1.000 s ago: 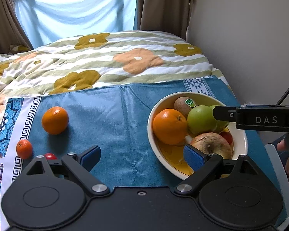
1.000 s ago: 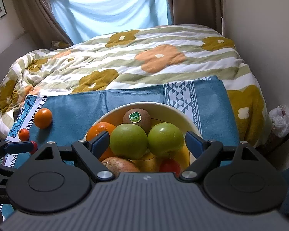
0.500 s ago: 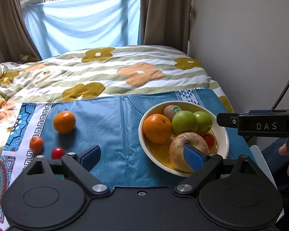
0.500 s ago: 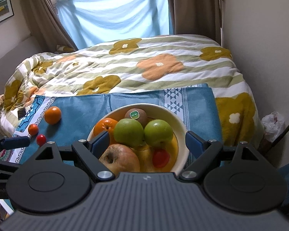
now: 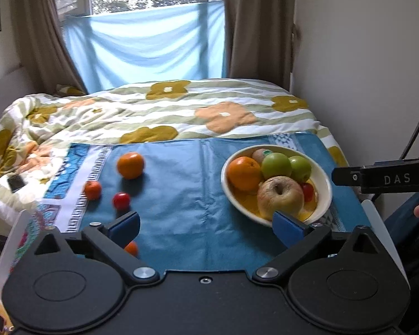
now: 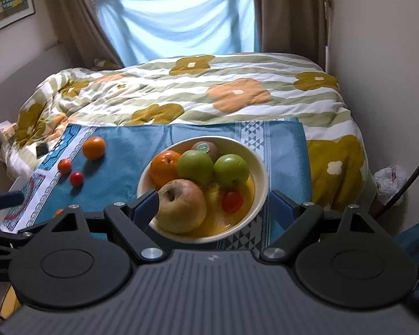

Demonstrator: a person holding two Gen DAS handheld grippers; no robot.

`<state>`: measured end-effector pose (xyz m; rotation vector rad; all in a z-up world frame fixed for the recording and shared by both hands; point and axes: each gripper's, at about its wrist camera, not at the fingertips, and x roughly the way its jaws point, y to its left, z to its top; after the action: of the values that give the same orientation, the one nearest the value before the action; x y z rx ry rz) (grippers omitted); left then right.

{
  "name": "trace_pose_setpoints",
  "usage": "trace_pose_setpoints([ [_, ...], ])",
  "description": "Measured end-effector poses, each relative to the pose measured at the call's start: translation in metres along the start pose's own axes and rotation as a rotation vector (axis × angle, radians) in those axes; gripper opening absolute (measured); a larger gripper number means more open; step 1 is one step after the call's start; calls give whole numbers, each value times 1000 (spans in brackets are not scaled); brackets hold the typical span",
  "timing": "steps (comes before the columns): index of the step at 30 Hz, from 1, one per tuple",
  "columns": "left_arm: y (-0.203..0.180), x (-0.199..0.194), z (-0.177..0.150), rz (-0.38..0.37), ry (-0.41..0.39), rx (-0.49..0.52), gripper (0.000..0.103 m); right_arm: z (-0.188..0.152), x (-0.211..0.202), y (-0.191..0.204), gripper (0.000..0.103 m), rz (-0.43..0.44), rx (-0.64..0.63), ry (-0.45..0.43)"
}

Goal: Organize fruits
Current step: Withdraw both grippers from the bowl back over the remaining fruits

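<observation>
A cream bowl on a blue cloth holds an orange, two green apples, a kiwi, a russet apple and a small tomato. Loose on the cloth to the left lie an orange, a small mandarin, a red tomato and a small orange fruit by my left finger. My left gripper is open and empty above the cloth's near edge. My right gripper is open and empty, above the bowl's near side.
The cloth lies on a bed with a flowered quilt. A wall runs along the right, and a window with curtains stands behind. A dark phone lies at the left. The right gripper's body shows at the right.
Both grippers have pulled back and risen, so the bowl and loose fruit look smaller and farther. More of the window, and a small orange fruit near the left finger, have come into view.
</observation>
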<state>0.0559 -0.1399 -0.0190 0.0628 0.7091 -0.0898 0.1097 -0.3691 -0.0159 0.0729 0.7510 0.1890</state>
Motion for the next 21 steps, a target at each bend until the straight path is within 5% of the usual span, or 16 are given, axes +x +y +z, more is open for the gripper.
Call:
trace_pose_setpoints([
  [11,73,-13,-4,129,0,-65,103,-9,3,52,103,21,-73,-24],
  [21,161,6,13,105,8,11,103,-12,23,120,103,25,-5,5],
])
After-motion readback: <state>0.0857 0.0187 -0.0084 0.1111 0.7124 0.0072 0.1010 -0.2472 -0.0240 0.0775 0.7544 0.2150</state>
